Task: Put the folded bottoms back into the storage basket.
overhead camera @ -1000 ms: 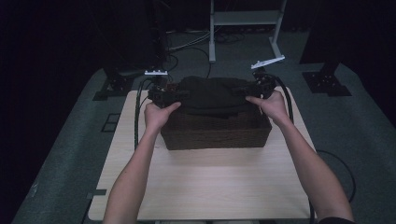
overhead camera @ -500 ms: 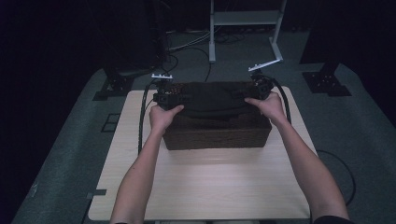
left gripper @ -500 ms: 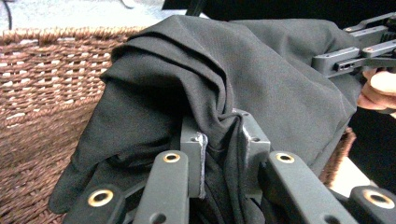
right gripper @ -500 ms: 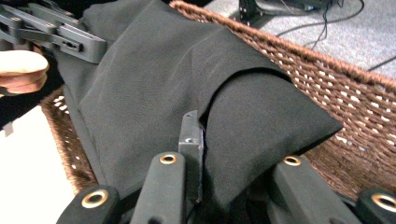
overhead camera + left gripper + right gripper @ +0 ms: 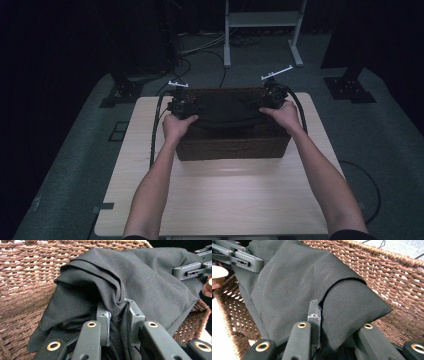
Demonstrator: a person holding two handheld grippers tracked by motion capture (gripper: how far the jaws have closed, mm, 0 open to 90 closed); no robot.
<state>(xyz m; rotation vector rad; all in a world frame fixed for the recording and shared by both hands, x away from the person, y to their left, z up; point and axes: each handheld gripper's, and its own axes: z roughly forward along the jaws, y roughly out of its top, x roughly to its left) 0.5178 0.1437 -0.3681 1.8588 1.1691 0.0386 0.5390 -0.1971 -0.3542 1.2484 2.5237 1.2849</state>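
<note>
Black folded cloth (image 5: pixel 227 107) over wicker basket (image 5: pixel 235 145) at table's (image 5: pixel 210 200) far edge, partly inside. Left gripper (image 5: pixel 117 315) and right gripper (image 5: pixel 318 312) each pinching cloth end. Lowering nearly done; left: set down, release.

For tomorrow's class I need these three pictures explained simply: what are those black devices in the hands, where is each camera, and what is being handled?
A person at a wooden table holds a hand-worked clamp in each hand: the left gripper and the right gripper. One picture comes from a camera above, looking down on the table. The other two come from cameras riding on the grippers, looking along their black jaws. On the table stands a brown woven basket. Both grippers are shut on a folded black cloth, one pinching each end, holding it at the basket's open top.
</note>
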